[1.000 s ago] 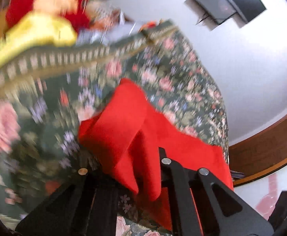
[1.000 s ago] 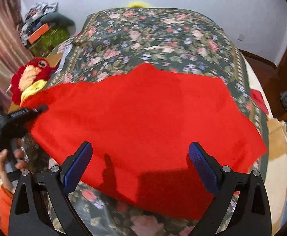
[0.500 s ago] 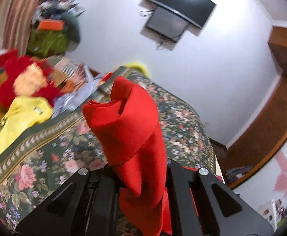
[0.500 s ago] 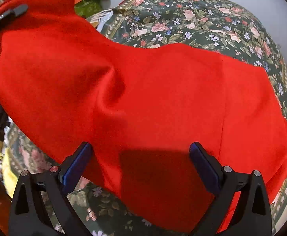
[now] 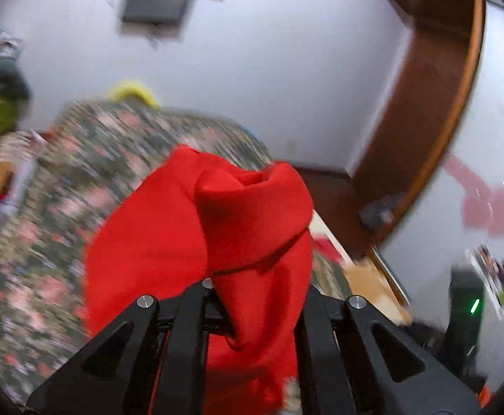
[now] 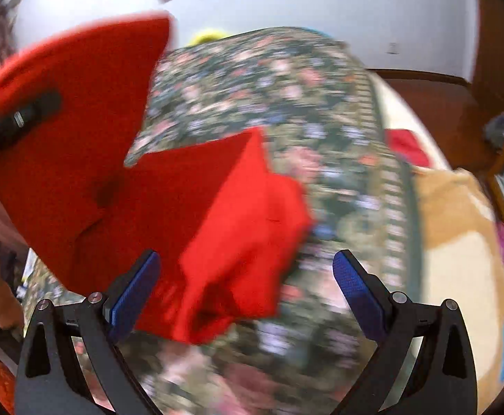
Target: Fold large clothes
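We see the left gripper (image 5: 252,314) with its black fingers clamped together on a bunched edge of the large bright red fabric garment (image 5: 217,228), which heaps up in front of its camera and hides most of the near bed. In the right wrist view the same gripper (image 6: 27,114) shows at far left, holding one red flap lifted above the bed, while the rest of the garment (image 6: 200,214) trails down onto the dark green floral bedspread (image 6: 286,97).

The right gripper (image 6: 246,290) has its blue-padded fingers (image 6: 359,294) wide apart, with a folded lobe of red cloth lying between them, untouched.

Only the left wrist view shows the brown wooden door frame (image 5: 435,110) at right. Only the right wrist view shows a tan pillow (image 6: 452,214) at the bed's right edge and a small red cloth (image 6: 407,148) beside it. A blurred yellow object (image 6: 207,36) sits at the bed's far end.
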Tool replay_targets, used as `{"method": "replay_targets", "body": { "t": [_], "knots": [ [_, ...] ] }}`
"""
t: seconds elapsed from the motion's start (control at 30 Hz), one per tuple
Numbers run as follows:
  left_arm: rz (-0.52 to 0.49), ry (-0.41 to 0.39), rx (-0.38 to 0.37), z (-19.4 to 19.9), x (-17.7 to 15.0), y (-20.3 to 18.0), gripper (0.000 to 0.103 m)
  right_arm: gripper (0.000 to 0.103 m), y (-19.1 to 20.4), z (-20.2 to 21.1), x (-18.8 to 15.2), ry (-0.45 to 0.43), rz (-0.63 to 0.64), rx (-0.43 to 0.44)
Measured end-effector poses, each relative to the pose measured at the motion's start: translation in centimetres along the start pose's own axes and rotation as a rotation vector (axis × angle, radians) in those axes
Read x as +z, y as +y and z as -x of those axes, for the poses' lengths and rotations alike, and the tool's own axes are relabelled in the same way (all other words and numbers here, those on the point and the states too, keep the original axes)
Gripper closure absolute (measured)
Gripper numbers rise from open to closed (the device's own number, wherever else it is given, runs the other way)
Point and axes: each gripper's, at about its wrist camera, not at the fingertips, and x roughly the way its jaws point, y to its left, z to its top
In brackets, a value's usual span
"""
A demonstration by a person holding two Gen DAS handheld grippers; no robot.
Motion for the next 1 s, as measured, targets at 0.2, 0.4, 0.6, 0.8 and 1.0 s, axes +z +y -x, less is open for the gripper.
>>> {"method": "replay_targets", "body": {
  "t": [0.2,0.4,0.6,0.8,1.0],
  "knots": [
    [-0.188,0.348,0.041,-7.7,-7.5,-3.2,0.095,0.004,-5.6,1.3,-1.7,0.016,-0.161,-0.021],
    [-0.234,0.381,-0.035,-4.5,-8.6,-3.9,0.042,0.004,-6.9,3.3,-2.9,0.002,-0.19,-0.016],
    [-0.221,0.296,-0.057,1.5,-6.4,-2.9,0.031,0.004,-4.9,3.5,-2.0,-0.002,-0.136,0.019],
    [-0.133,0.142,0.11,5.6,-3.4,3.2,0.015,0.004,-0.4,3.4,-0.6,-0.032,-0.048,0.074],
    [-0.053,0.165,0.242,5.1,-3.3,9.5,0.015,0.004,4.6,1.4,0.9,-0.037,0.041,0.134]
  ]
}}
